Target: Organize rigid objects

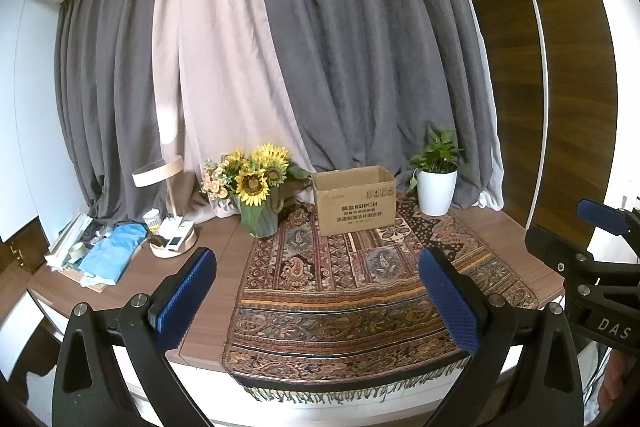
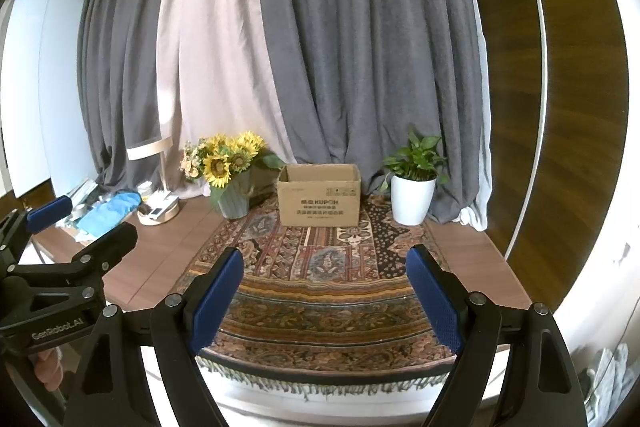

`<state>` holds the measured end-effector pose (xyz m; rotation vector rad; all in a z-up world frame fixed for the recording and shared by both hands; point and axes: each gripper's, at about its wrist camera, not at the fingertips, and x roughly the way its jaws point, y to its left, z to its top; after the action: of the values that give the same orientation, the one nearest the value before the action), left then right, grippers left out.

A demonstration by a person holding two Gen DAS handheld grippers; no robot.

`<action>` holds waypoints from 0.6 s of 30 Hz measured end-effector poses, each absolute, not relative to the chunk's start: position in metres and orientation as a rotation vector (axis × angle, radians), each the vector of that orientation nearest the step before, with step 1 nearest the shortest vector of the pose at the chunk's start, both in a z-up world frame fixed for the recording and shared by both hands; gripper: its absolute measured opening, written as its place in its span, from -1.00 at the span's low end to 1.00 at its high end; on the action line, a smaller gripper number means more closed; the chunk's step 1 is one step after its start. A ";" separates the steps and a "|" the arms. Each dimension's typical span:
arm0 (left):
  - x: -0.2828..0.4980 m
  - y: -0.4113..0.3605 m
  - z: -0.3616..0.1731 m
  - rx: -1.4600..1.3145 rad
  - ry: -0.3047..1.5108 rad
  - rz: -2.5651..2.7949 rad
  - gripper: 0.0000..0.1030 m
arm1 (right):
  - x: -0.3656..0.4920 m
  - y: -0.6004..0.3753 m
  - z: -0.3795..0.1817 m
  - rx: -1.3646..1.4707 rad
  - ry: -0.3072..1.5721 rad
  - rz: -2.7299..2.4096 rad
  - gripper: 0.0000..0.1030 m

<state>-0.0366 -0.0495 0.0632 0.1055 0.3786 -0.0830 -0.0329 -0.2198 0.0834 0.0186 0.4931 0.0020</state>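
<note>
At far left of the table (image 1: 492,227) we see blurred clutter (image 1: 100,247) — items unreadable; then sunflowers (image 1: 256,175), the cardboard box (image 1: 354,201) mid-cloth (image 1: 340,307), contents hidden. Our left gripper (image 1: 316,291) and right gripper (image 2: 324,287) gape, holding nothing.

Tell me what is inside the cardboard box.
The cardboard box stands open-topped on the patterned cloth. Only the inner back wall near the rim shows; its front wall hides the contents and the floor.
</note>
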 end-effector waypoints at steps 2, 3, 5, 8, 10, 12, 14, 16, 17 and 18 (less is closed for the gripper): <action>-0.037 -0.050 0.064 0.105 0.378 -0.082 1.00 | -0.034 -0.219 0.084 0.018 0.493 0.001 0.64; -0.037 -0.051 0.064 0.105 0.378 -0.081 1.00 | -0.033 -0.218 0.084 0.018 0.493 0.001 0.64; -0.037 -0.050 0.064 0.106 0.378 -0.083 1.00 | -0.034 -0.219 0.084 0.018 0.493 0.000 0.64; -0.037 -0.050 0.064 0.106 0.378 -0.084 1.00 | -0.034 -0.219 0.084 0.019 0.494 0.001 0.64; -0.038 -0.051 0.064 0.106 0.378 -0.084 1.00 | -0.034 -0.220 0.084 0.018 0.501 0.003 0.64; -0.038 -0.051 0.065 0.106 0.377 -0.083 1.00 | -0.035 -0.219 0.086 0.018 0.499 0.002 0.64; -0.038 -0.051 0.065 0.106 0.377 -0.084 1.00 | -0.038 -0.219 0.087 0.018 0.496 0.000 0.64; -0.040 -0.052 0.066 0.106 0.375 -0.084 1.00 | -0.039 -0.218 0.088 0.017 0.494 -0.001 0.64; -0.040 -0.052 0.066 0.107 0.374 -0.084 1.00 | -0.041 -0.218 0.088 0.017 0.493 -0.001 0.64; -0.040 -0.053 0.066 0.107 0.374 -0.083 1.00 | -0.042 -0.218 0.088 0.016 0.492 -0.003 0.64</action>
<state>-0.0401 -0.0526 0.0663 0.1067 0.3743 -0.0835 -0.0416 -0.2178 0.0881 0.0164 0.4916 -0.0025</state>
